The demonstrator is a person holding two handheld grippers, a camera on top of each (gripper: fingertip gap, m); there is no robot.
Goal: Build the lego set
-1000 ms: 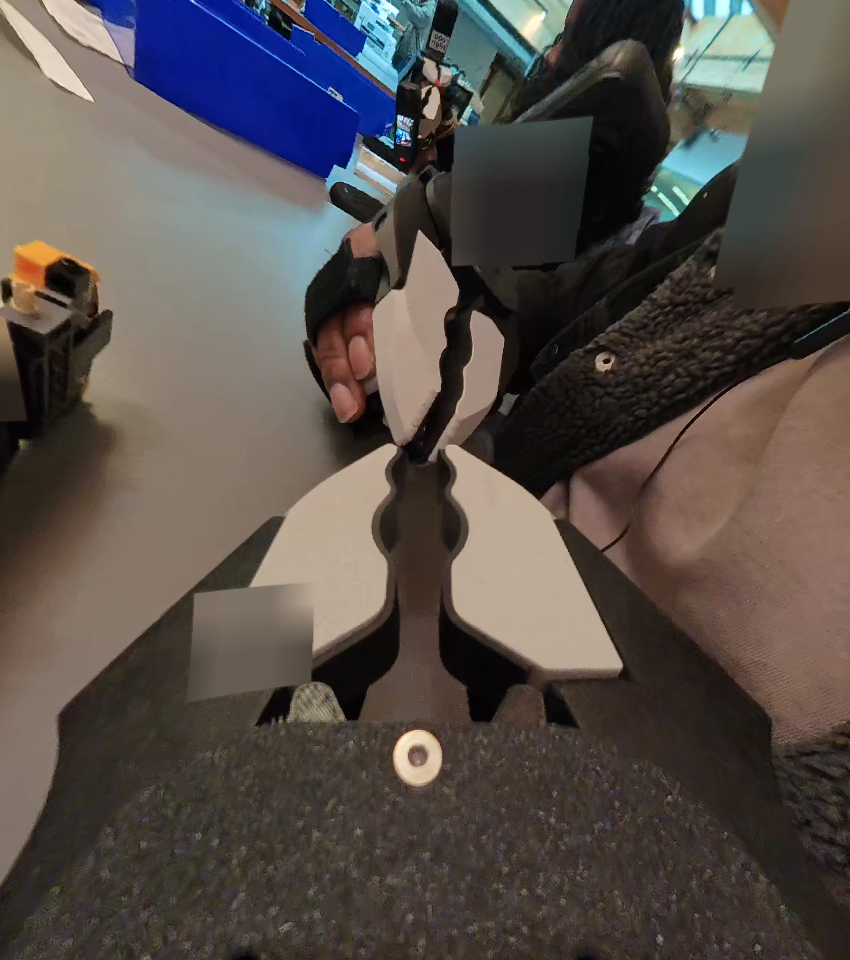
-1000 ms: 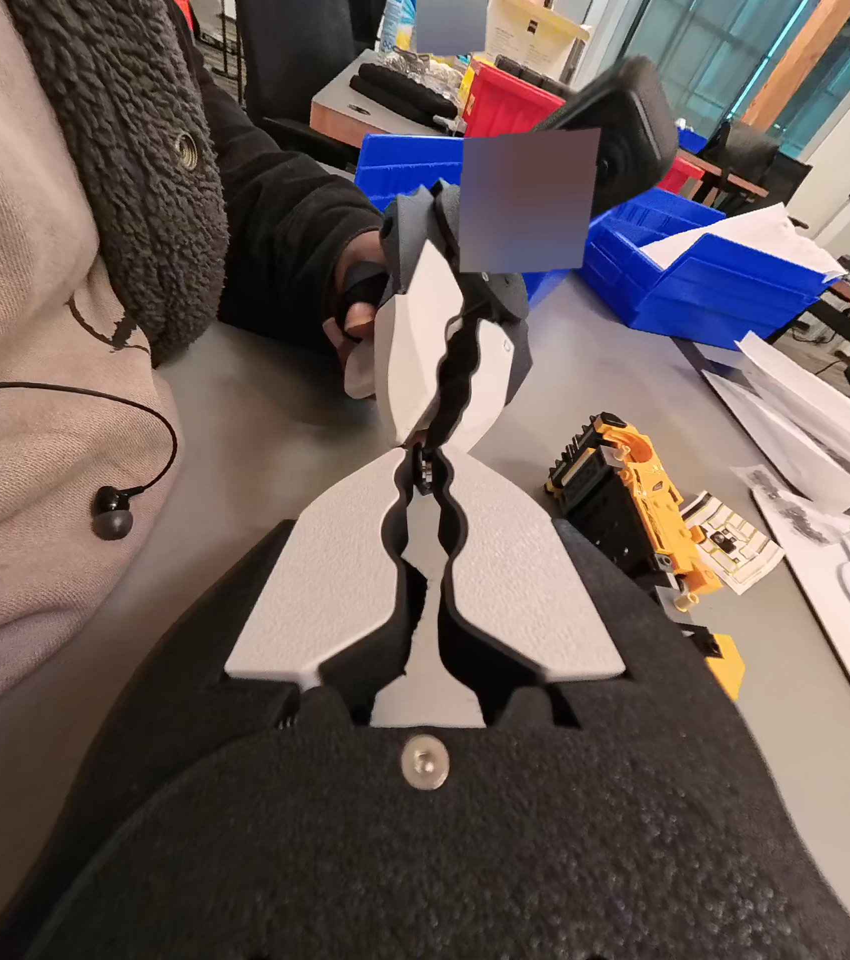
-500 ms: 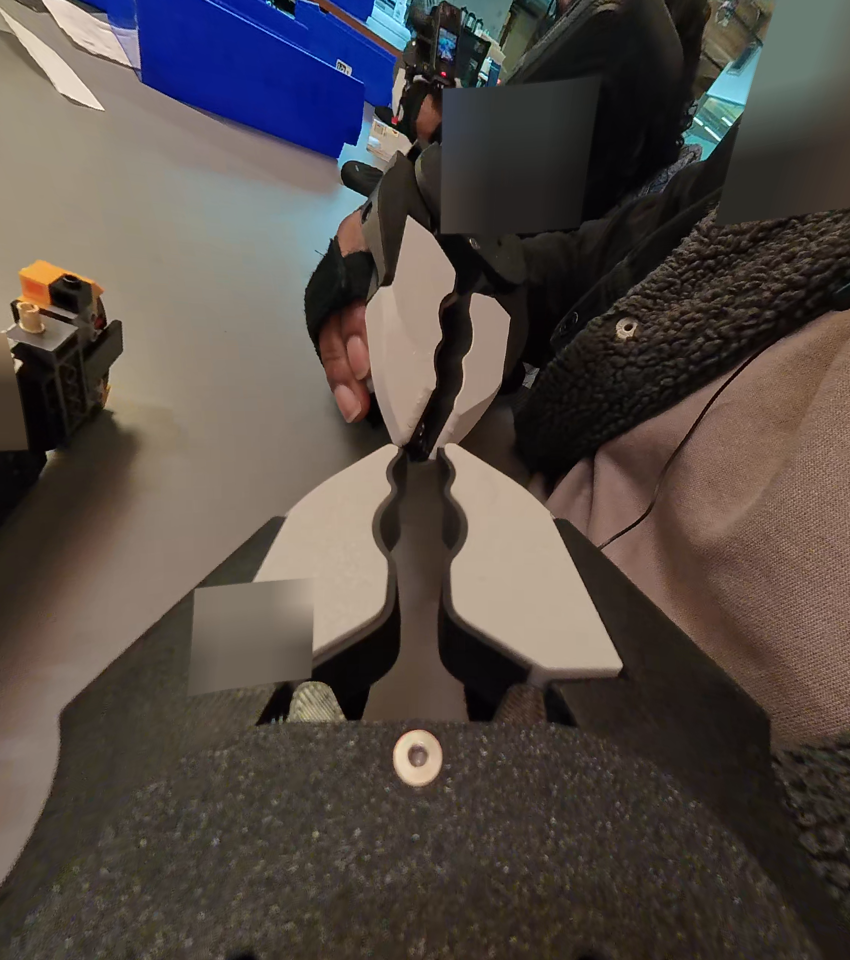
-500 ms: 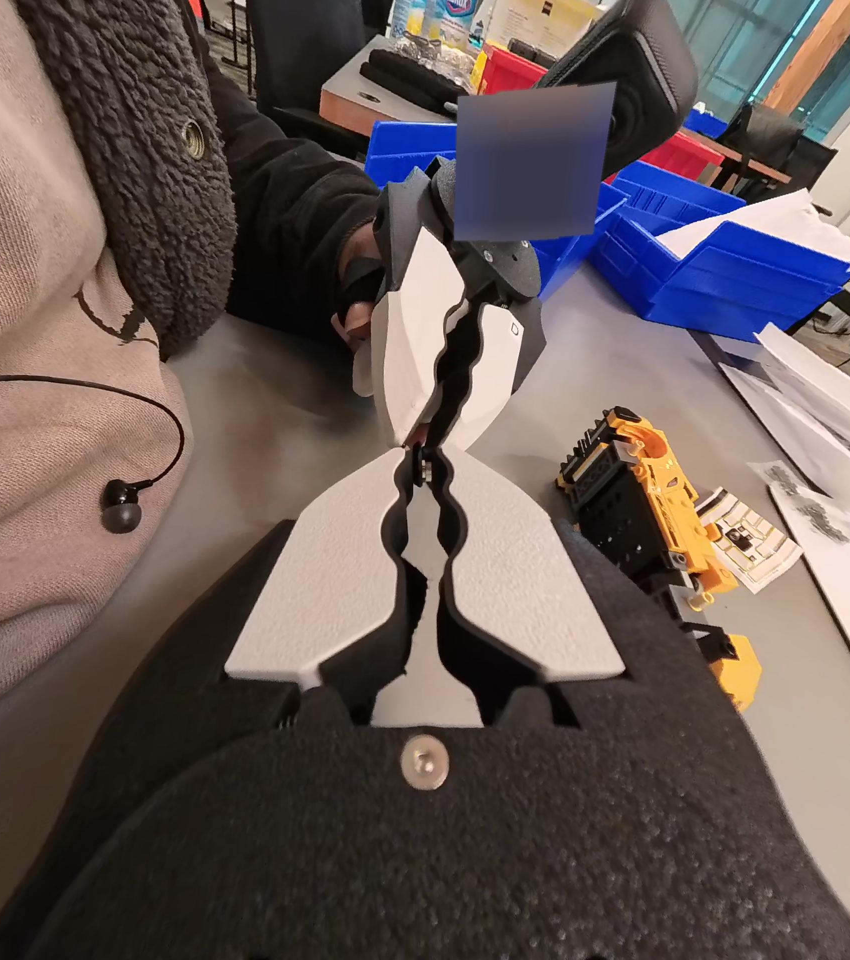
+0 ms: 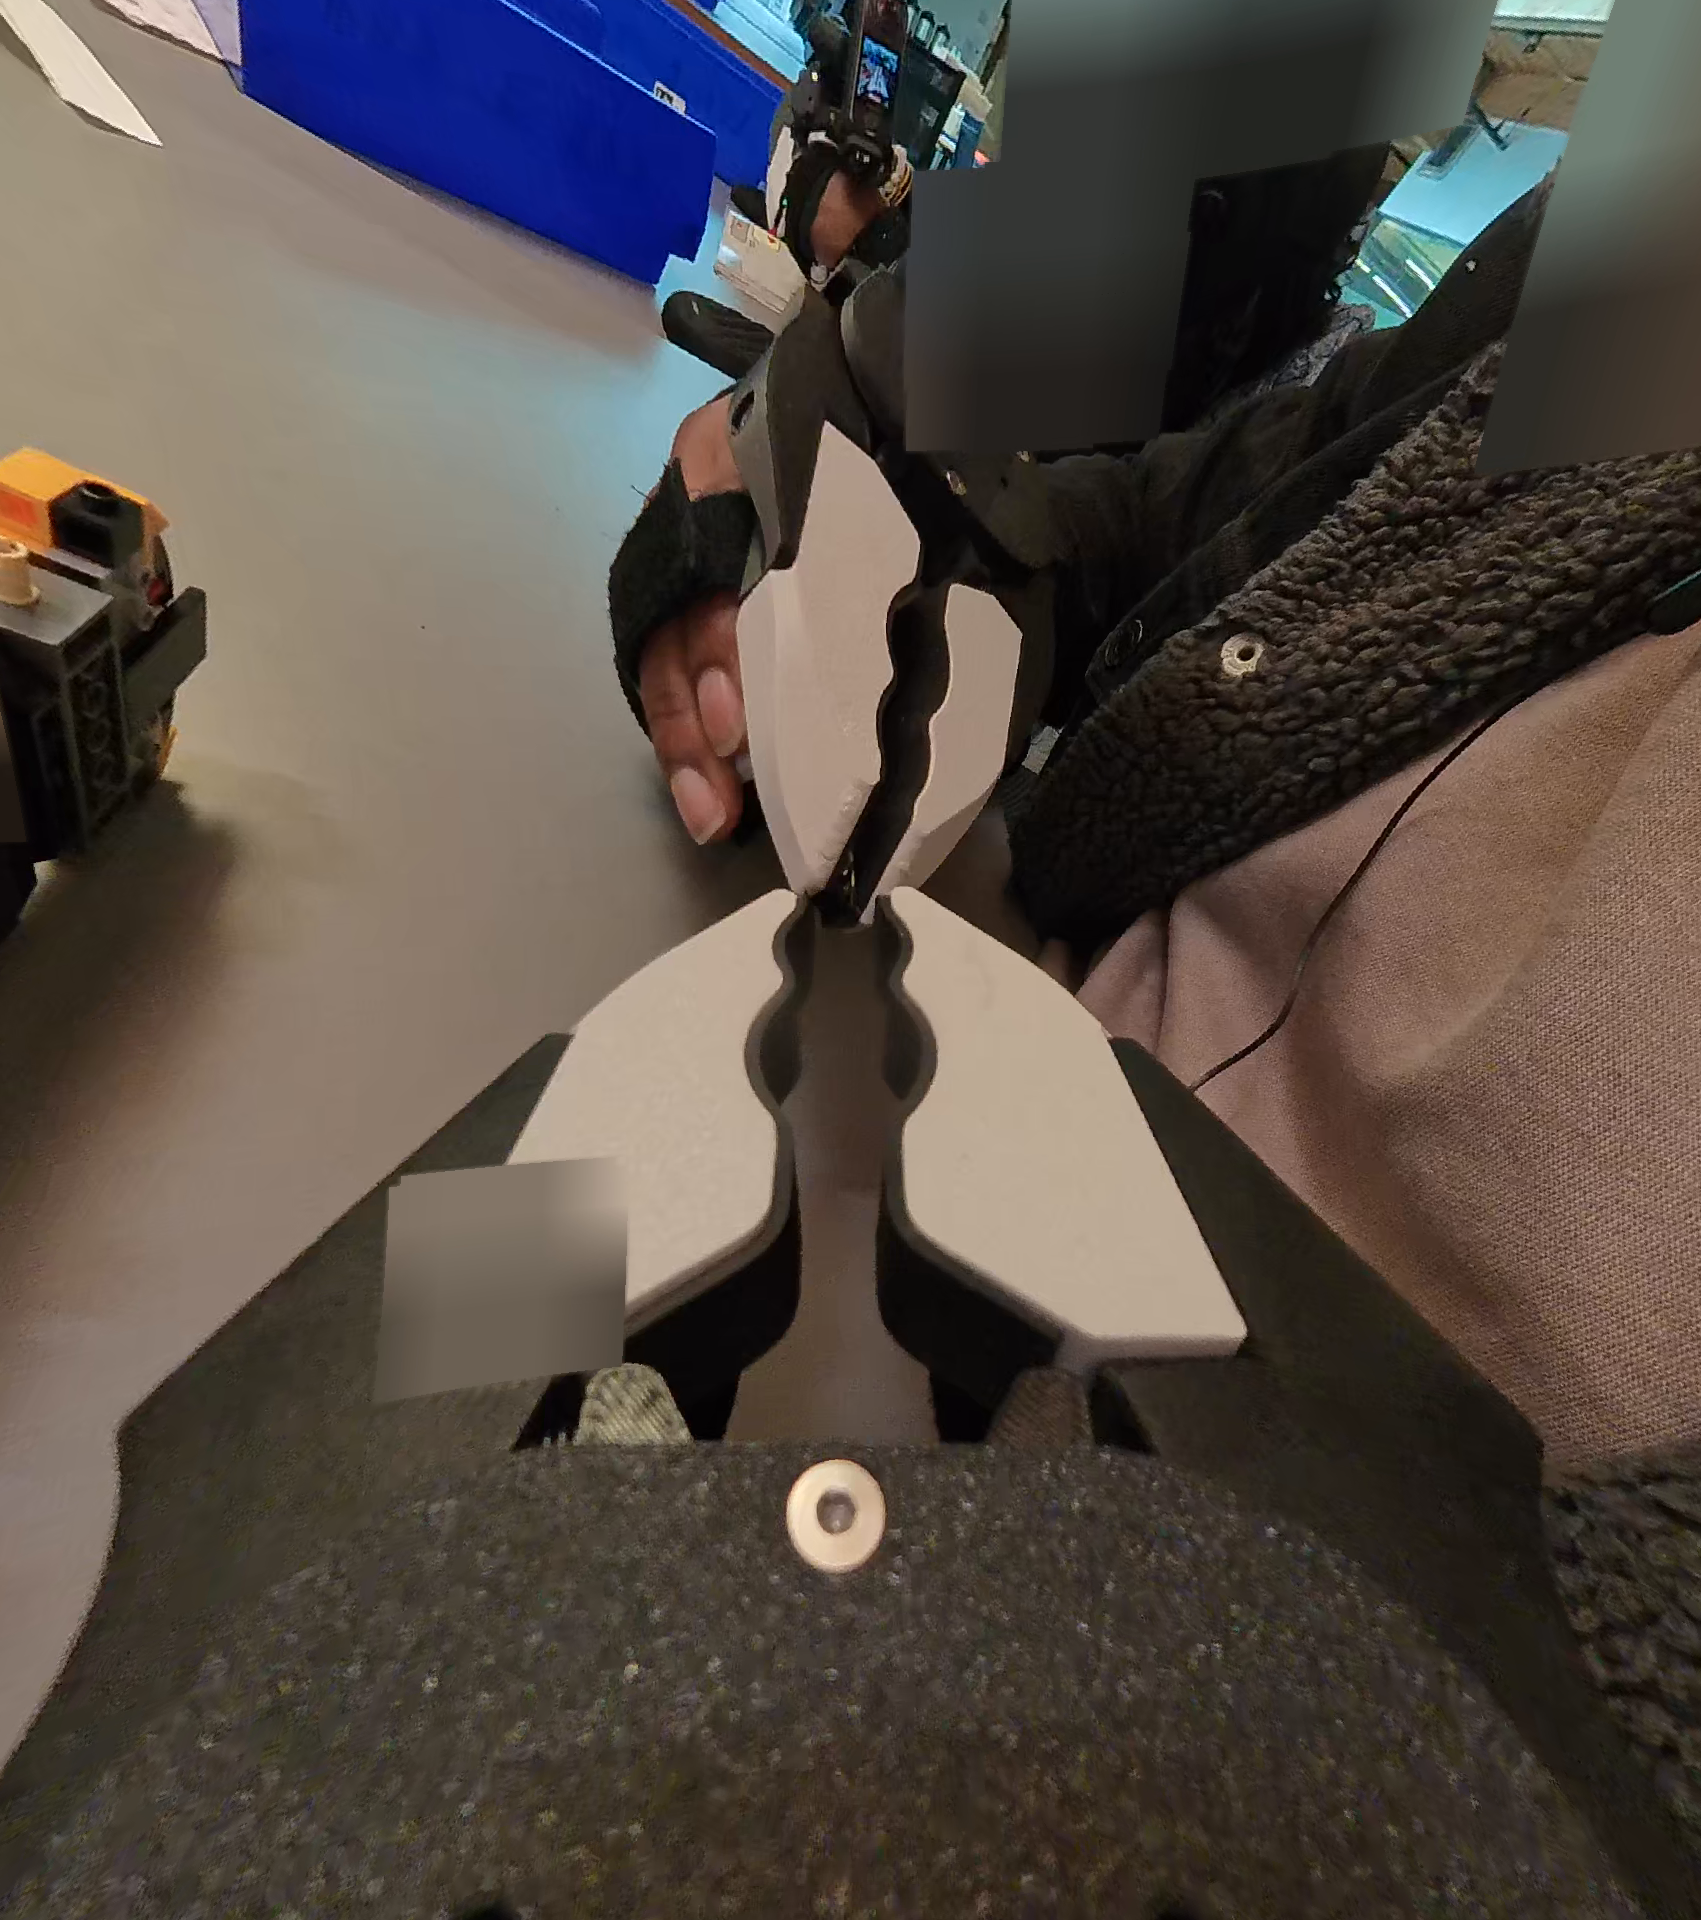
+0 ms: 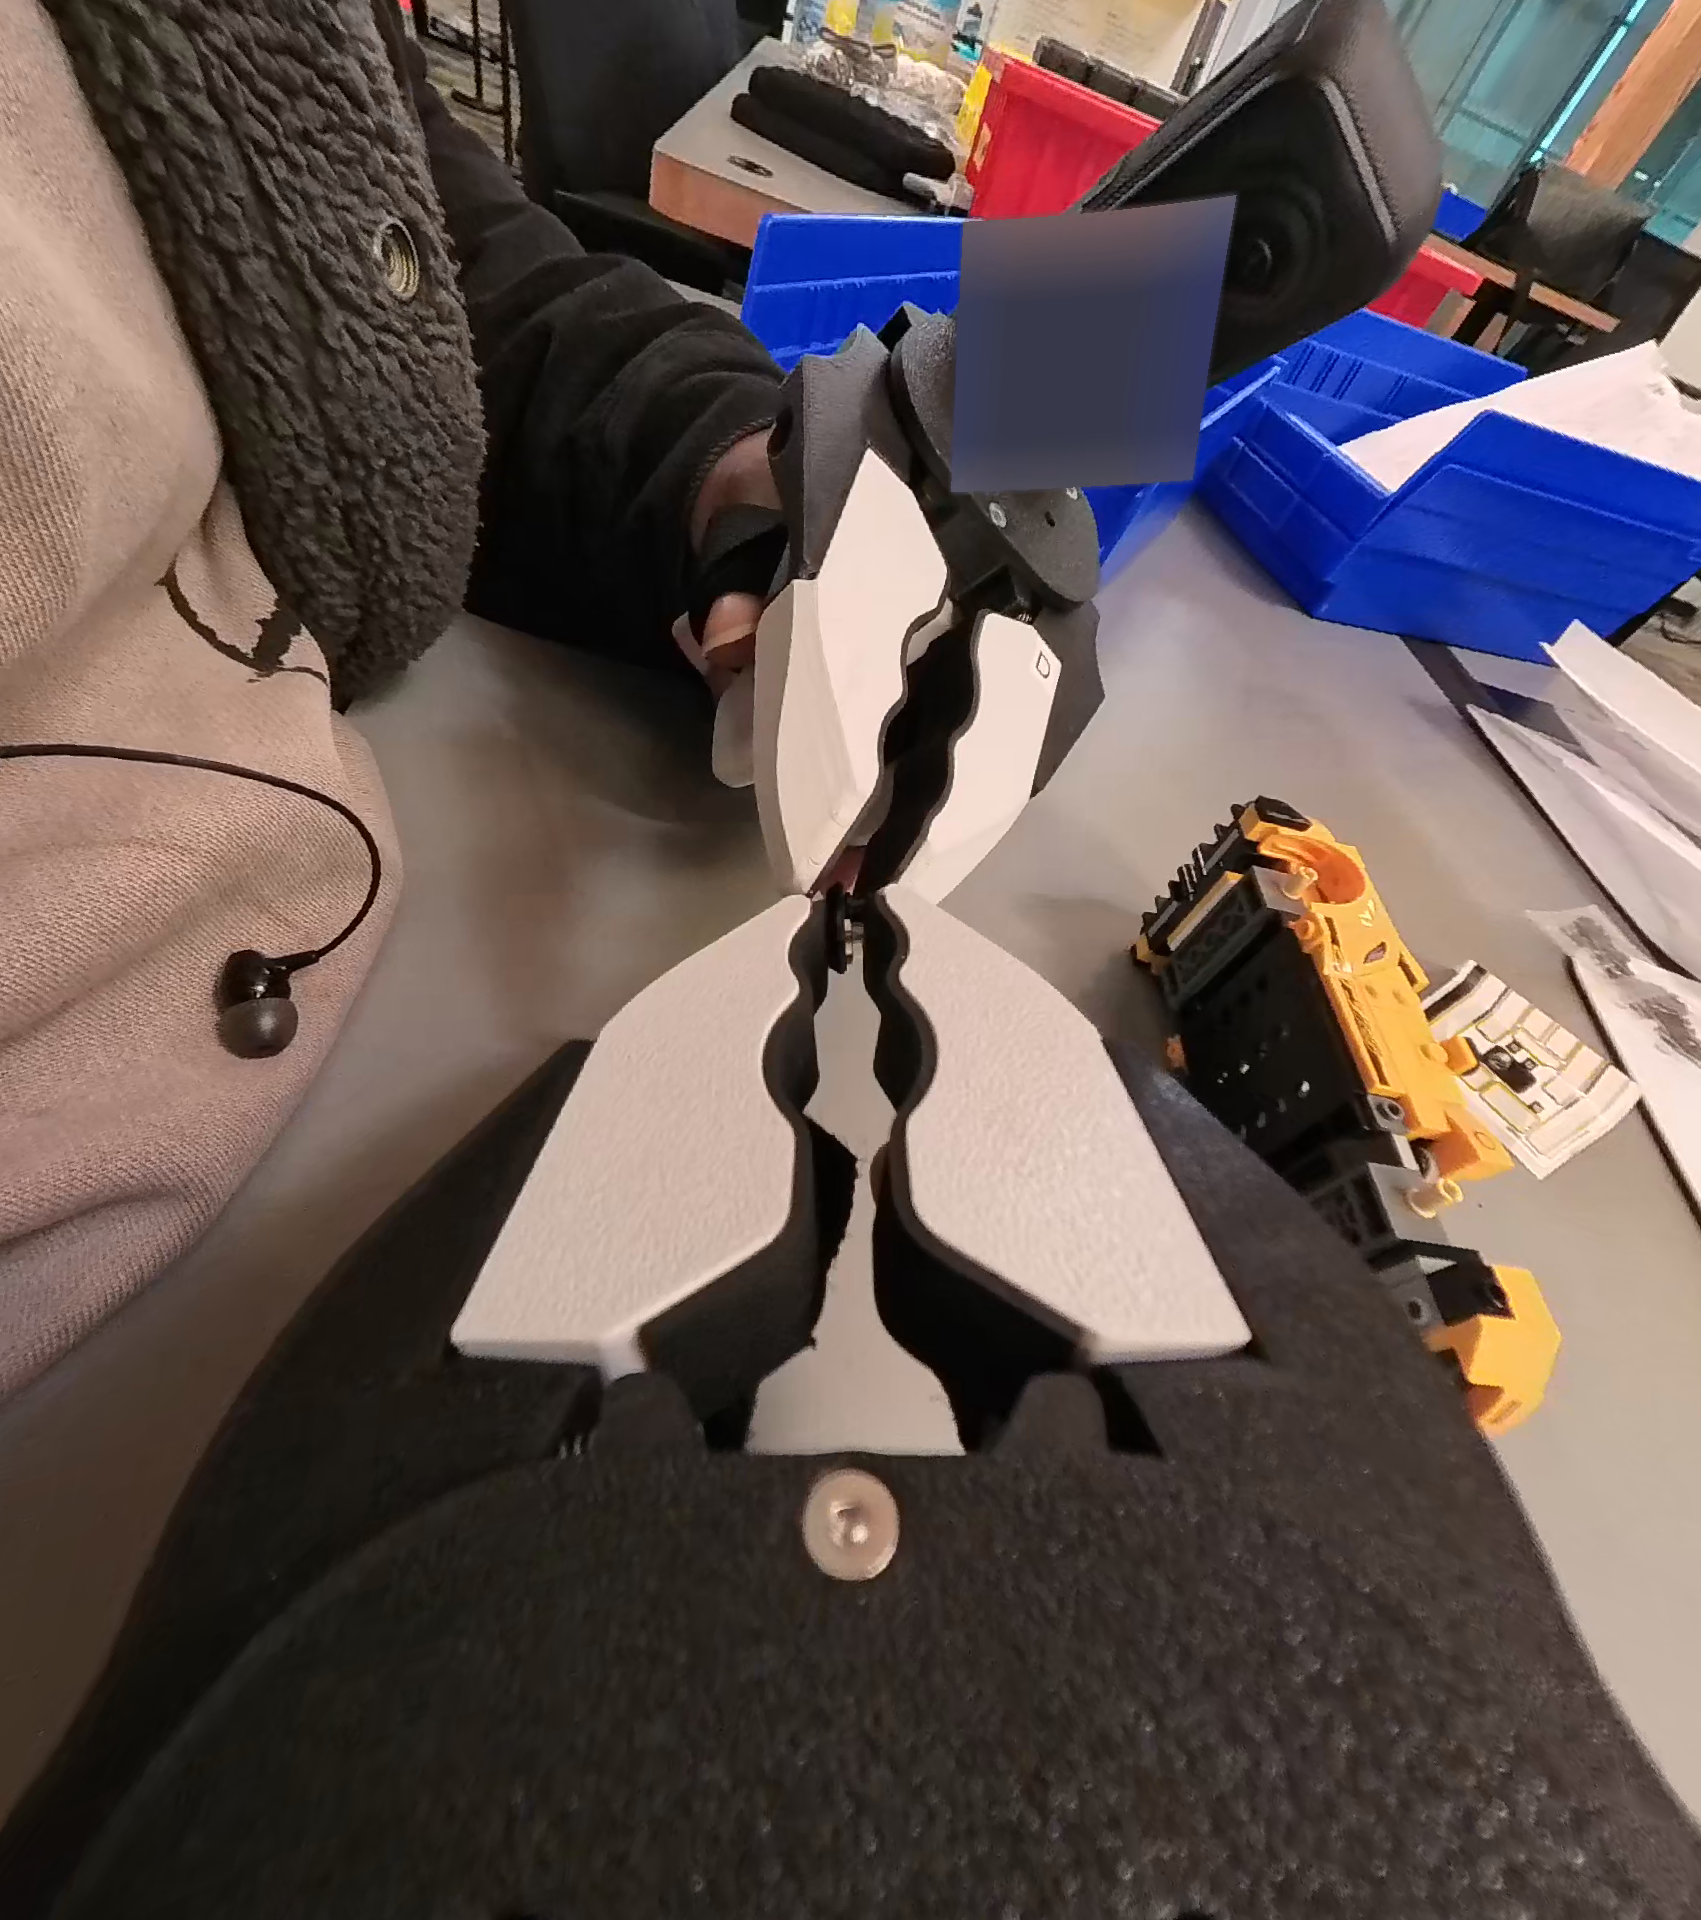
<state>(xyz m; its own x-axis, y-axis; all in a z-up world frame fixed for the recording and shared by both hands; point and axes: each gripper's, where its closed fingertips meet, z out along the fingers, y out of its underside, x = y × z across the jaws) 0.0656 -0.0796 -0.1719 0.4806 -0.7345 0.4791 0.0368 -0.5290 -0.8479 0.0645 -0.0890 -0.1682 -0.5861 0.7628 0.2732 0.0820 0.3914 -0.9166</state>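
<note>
Right at the tips of the right gripper (image 6: 841, 920) sits a small black lego piece (image 6: 840, 932), pinched there, its axis unclear. The left gripper (image 5: 841, 914) meets it tip to tip, nearly closed; whether it grips the piece, I cannot tell. Beside this meeting point, the yellow and black lego model (image 6: 1313, 1039) lies on the grey table (image 6: 1241, 748), long axis pointing away. Only the right wrist view shows the sticker sheet (image 6: 1521, 1060) touching the model.

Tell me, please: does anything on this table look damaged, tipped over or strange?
Nothing looks damaged or spilled. One oddity: the yellow and black lego model lies on the grey table apart from both grippers. The left gripper and right gripper meet tip to tip in the air over a small dark piece.
</note>
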